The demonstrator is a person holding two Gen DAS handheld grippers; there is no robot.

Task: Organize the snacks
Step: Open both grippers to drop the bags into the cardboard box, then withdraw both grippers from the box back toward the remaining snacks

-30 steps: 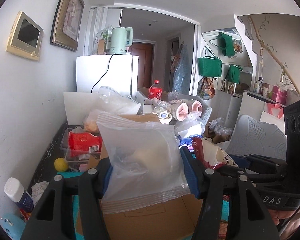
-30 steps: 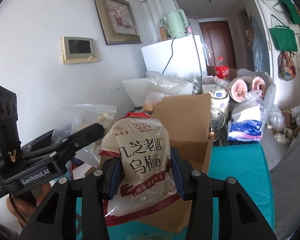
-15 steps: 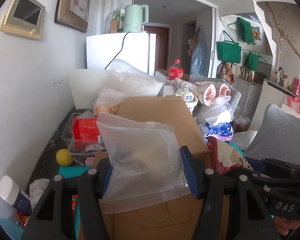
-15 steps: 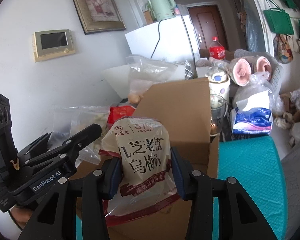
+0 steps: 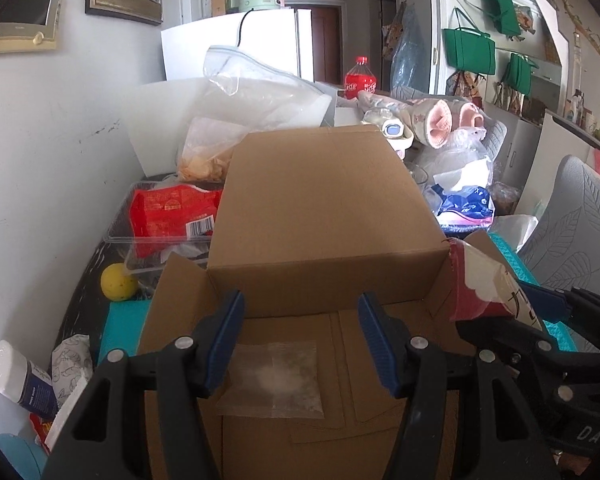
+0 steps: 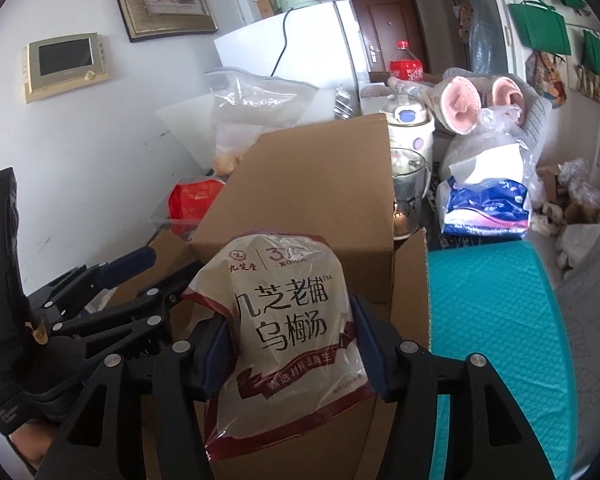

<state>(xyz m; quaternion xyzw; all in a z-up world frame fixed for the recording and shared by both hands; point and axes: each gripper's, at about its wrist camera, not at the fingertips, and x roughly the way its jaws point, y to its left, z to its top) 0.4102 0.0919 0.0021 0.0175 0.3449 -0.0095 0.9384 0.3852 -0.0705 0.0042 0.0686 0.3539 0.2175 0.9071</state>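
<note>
The left gripper [image 5: 300,340] hangs over the open cardboard box [image 5: 324,216], and its 2 fingers stand apart with nothing between them. The clear zip bag [image 5: 274,380] lies flat on the bottom of the box, below the gap between the fingers and not touched by them.

The right gripper [image 6: 294,344] is at the right side of the same box. Its jaws have just been opening, and the white and red snack pouch [image 6: 288,320] is between the blue pads [image 6: 370,344]. The pouch stands upright over the box, and its sides reach both pads; I cannot tell if they press it.

A red snack pack [image 5: 168,212] lies in a clear tray [image 5: 118,236] left of the box, on the counter [image 6: 496,320] with the teal cover.
</note>
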